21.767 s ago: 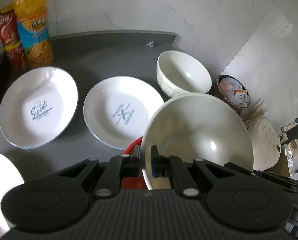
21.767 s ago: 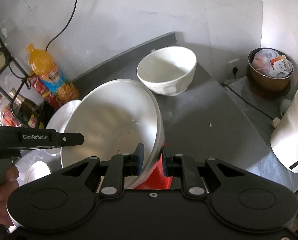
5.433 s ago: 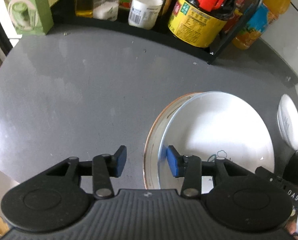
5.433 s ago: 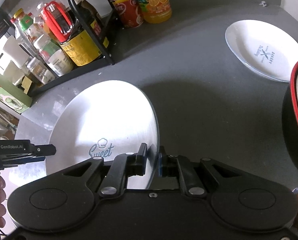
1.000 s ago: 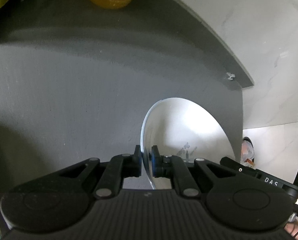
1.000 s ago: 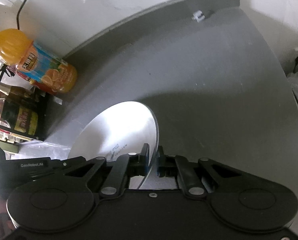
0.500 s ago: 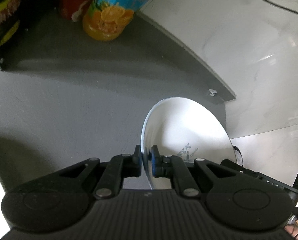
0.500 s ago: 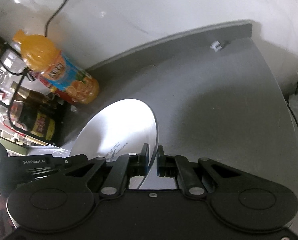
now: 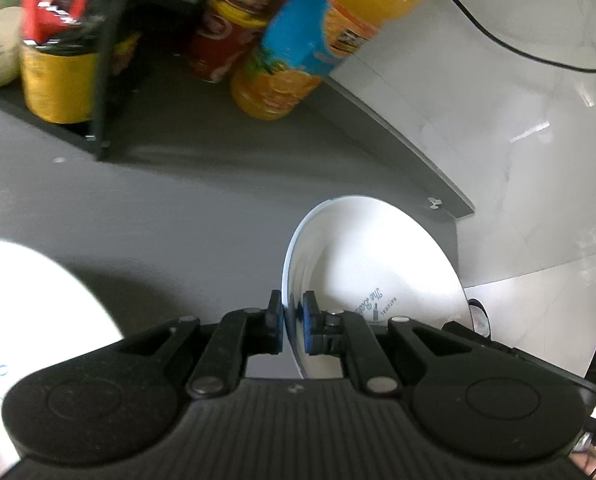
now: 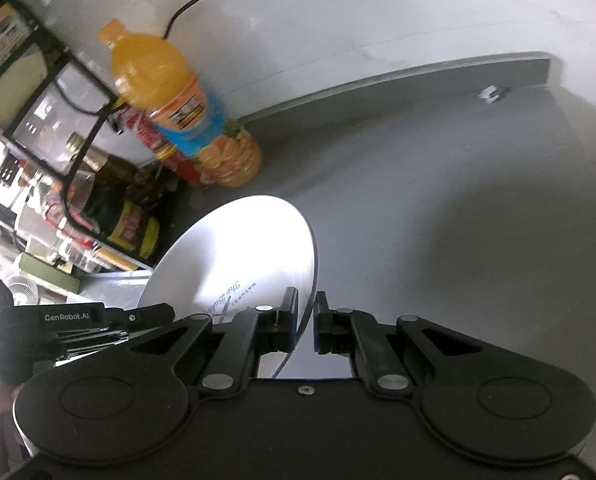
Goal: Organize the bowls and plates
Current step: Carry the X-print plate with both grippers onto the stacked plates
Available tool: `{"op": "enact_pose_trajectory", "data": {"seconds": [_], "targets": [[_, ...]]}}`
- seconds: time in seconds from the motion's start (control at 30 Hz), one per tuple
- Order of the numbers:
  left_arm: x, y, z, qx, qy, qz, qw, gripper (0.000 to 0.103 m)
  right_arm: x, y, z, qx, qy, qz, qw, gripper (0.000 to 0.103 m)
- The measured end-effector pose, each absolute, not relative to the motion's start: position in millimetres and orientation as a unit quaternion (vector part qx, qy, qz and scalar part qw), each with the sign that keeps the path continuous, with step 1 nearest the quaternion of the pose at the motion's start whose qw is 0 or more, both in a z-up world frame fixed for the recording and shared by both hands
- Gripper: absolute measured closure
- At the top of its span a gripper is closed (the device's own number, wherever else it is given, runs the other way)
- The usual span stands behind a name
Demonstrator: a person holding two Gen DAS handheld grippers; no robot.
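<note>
plates: 2, printed plate [image 9: 372,264] [image 10: 241,248], second white plate [image 9: 29,304] at left edge
grippers: 2, left gripper [image 9: 291,322], right gripper [image 10: 306,322]
orange juice bottles: 1 [image 9: 318,36] [image 10: 177,104]
red cans: 1 [image 9: 233,28]
racks: 1 [image 9: 105,60]

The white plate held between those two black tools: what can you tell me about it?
The plate is round, white and glossy, likely ceramic, with a thin bluish rim and dark printed lettering near its middle. It is lifted above the grey counter and tilted. The left gripper and right gripper each pinch its rim on opposite sides.
</note>
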State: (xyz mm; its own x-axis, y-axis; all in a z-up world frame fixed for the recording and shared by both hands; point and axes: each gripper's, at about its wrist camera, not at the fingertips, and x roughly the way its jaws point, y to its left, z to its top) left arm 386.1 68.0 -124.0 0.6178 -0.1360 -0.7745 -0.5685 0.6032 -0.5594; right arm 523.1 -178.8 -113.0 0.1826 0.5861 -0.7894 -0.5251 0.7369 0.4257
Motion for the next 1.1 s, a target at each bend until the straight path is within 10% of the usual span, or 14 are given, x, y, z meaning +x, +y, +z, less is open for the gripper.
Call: {"op": "enact_pose_trajectory", "data": {"seconds": [1.1], "targets": [[216, 149, -147, -0.423, 0.435, 0.184, 0.773, 0.095, 377, -83, -128, 0.021, 0.552, 0.386, 0.739, 0.095]]}}
